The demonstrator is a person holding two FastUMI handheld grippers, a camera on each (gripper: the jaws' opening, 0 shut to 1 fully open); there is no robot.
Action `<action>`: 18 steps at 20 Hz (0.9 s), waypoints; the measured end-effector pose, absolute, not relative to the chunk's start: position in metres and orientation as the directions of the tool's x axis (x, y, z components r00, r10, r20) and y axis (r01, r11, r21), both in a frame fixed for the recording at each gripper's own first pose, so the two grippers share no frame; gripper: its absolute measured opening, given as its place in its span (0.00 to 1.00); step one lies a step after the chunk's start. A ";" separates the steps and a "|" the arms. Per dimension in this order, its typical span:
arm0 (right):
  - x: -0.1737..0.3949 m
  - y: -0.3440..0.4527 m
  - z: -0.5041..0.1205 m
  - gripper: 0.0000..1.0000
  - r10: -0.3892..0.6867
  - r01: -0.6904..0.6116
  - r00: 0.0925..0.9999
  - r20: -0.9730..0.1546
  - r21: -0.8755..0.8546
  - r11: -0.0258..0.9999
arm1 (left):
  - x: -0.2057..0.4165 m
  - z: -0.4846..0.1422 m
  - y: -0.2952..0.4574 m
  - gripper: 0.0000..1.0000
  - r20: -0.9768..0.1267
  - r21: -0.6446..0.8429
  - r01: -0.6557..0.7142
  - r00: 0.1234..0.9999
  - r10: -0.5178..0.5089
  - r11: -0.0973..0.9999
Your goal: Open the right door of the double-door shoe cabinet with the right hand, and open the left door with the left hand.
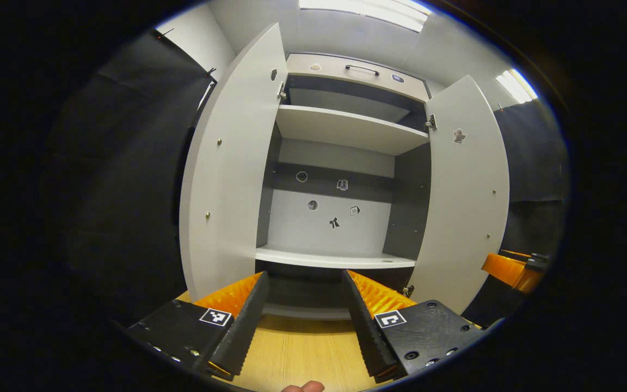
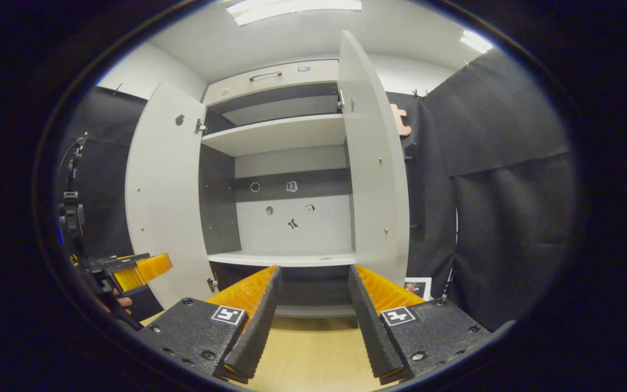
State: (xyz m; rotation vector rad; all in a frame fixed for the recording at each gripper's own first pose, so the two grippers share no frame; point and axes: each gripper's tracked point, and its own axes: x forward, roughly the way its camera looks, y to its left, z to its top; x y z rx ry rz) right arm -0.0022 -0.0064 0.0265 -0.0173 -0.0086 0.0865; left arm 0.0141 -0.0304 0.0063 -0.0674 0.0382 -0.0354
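Both doors stand swung wide: left door ahead-left of the left gripper, right door ahead-right of the right gripper. Both grippers gape, holding nothing. Opening appears complete; next move: withdraw clear of the shoe cabinet

Pale shoe cabinet, left door and right door wide open

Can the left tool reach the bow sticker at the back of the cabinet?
Probably yes. Both doors, left door and right door, stand wide open, and nothing sits between the open left tool and the bow sticker.
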 end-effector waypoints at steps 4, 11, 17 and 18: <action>-0.004 -0.008 0.029 0.77 0.085 -0.085 0.996 0.017 -0.030 0.996 | 0.009 0.014 -0.031 0.81 -0.012 -0.009 0.022 1.000 -0.022 1.000; -0.007 -0.004 0.027 0.77 0.087 -0.087 0.996 0.018 -0.034 0.996 | 0.006 0.013 -0.042 0.84 -0.016 0.022 0.050 0.999 -0.050 0.999; -0.005 -0.007 0.026 0.77 0.084 -0.084 0.996 0.015 -0.017 0.996 | 0.007 0.011 -0.042 0.84 -0.023 0.018 0.048 0.999 -0.047 0.999; -0.004 -0.008 0.026 0.77 0.082 -0.081 0.997 0.015 -0.017 0.997 | 0.007 0.011 -0.041 0.84 -0.023 0.017 0.047 0.999 -0.047 0.999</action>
